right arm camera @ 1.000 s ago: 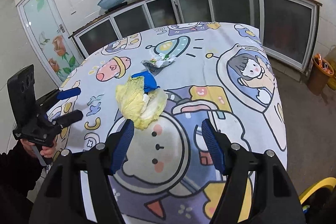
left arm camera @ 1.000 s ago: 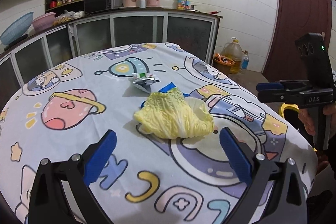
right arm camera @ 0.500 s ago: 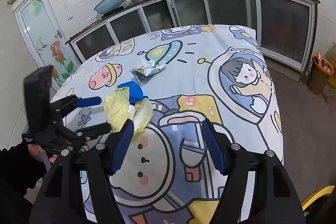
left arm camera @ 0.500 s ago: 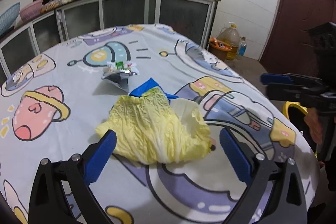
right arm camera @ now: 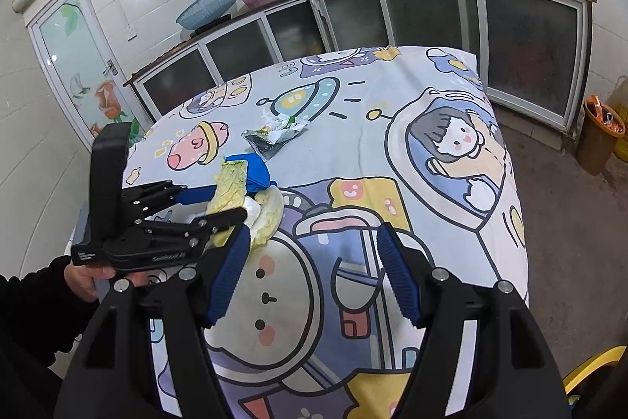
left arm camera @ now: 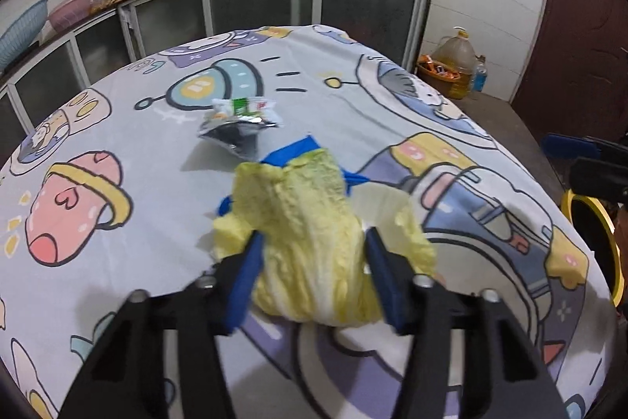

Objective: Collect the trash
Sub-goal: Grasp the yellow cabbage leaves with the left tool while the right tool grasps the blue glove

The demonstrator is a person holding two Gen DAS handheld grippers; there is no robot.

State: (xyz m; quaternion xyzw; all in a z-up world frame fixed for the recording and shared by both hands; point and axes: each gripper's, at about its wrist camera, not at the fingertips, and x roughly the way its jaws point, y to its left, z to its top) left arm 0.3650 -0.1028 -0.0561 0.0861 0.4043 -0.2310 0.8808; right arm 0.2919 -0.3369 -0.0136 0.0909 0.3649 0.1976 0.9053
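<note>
The left gripper (left arm camera: 312, 242) straddles the cabbage leaf (left arm camera: 310, 218) in the lower middle of the left wrist view, and its jaws are closing with the leaf between them; the blue pads already touch the leaf's flanks and bunch it inward. The leaf lies on the bench (left arm camera: 117, 262), on a cartoon-print cloth, on top of a blue scrap (left arm camera: 298, 148) whose corner shows just beyond it. A crumpled silver wrapper (left arm camera: 239, 124) sits further up the frame, near but apart.

To do this grasp well, the jaws probably need to gather the thick pale rib near the bottom of the frame rather than only the frilly edge, which could tear or slip. Lifting slowly should show whether the blue scrap rides along or stays on the cloth.

The leaf's long axis runs roughly up and down the left wrist frame, in line with the gripper's fingers: pale stem end toward the camera, ruffled yellow tip pointing toward the upper middle, at the wrapper.

The right gripper (right arm camera: 314, 273) hovers at the bottom of its own view, jaws released and empty, beside the leaf. A yellow-rimmed bin (left arm camera: 592, 242) shows at the right edge.
</note>
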